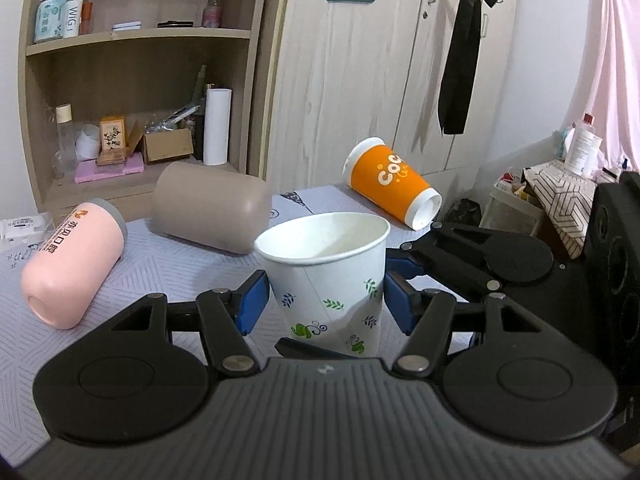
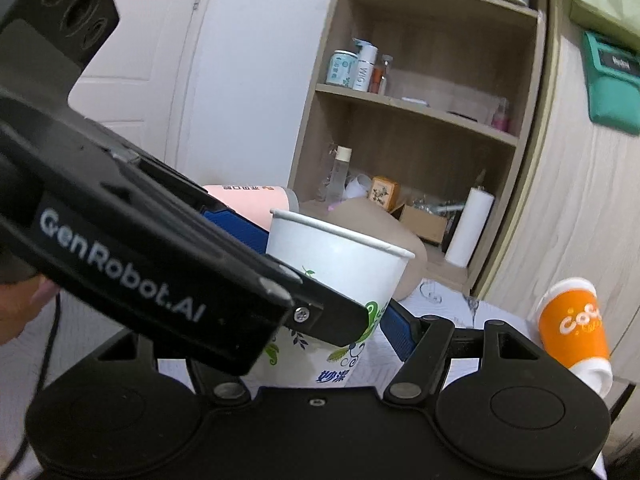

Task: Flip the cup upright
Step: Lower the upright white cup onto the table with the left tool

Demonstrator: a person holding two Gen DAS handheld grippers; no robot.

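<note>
- Fingers first: my left gripper (image 1: 324,300) has its blue pads (image 1: 252,304) either side of the white paper cup (image 1: 332,276), narrow, right against the cup wall, though I can't swear both pads are pressing.
- Paper cup is mouth up, tilted a little, leaf print on its side, near the front edge of the table (image 1: 160,272); whether its base touches the patterned cloth I cannot tell, my own gripper body hides it.
- From my right wrist camera the same paper cup (image 2: 340,256) sits between the fingers of my right gripper (image 2: 320,332); one blue pad (image 2: 396,330) is just beside the cup's lower wall, the other is hidden behind the left gripper (image 2: 160,264) crossing the view, so I can't call the right one open or closed.
- In the left view the right gripper (image 1: 404,266) comes in from the right edge, its blue tip at the cup's side.
- Further back, pink cup (image 1: 76,260) lying on its side near the left edge, mouth toward me.
- Behind it, taupe cup (image 1: 212,208) also on its side, mid-table.
- Orange cup (image 1: 392,184) lying tipped at the far right corner, white lid end up.
- Beyond the table, wooden shelf (image 1: 136,36) with bottles and boxes, then pale wardrobe doors (image 1: 360,80).
</note>
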